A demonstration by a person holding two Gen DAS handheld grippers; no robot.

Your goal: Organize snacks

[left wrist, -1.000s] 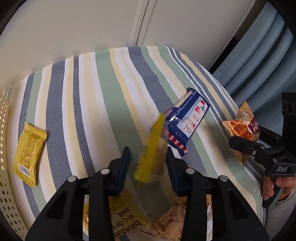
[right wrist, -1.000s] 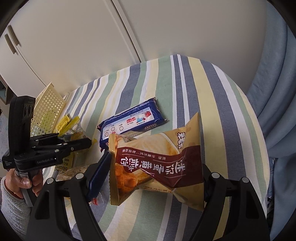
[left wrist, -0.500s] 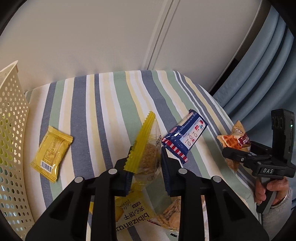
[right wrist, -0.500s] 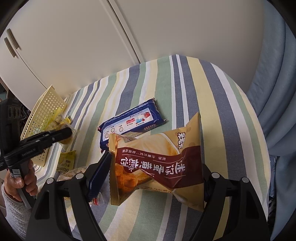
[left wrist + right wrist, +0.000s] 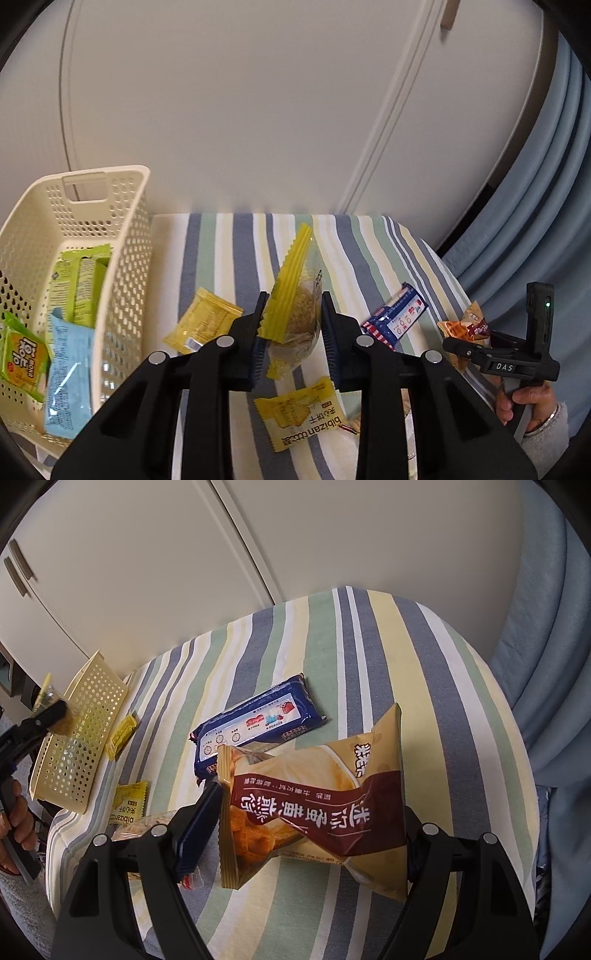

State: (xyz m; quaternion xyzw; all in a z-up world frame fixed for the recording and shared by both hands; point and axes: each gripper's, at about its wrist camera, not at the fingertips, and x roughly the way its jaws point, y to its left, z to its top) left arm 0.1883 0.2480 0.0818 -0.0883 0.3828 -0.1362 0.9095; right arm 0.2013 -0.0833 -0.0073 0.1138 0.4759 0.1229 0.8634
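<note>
My left gripper (image 5: 293,334) is shut on a clear snack packet with a yellow crimped edge (image 5: 295,314), held in the air to the right of the cream perforated basket (image 5: 129,236). The basket holds green packets (image 5: 83,280) and a light blue packet (image 5: 68,373). My right gripper (image 5: 314,823) is shut on a tan and maroon snack bag (image 5: 314,808), lifted above the striped table (image 5: 369,657). A blue packet (image 5: 258,720) lies flat just beyond it. In the right wrist view the left gripper (image 5: 51,716) hovers beside the basket (image 5: 74,738).
Two small yellow packets (image 5: 203,321) (image 5: 303,413) lie on the striped cloth (image 5: 229,251) near the basket. Another pale packet (image 5: 147,823) lies at the near edge. White cabinet doors (image 5: 147,572) stand behind; a blue curtain (image 5: 546,627) hangs at the right.
My left gripper has risen and swung left with the clear packet, bringing the basket and its contents into view. The right gripper still holds its bag in the same place.
</note>
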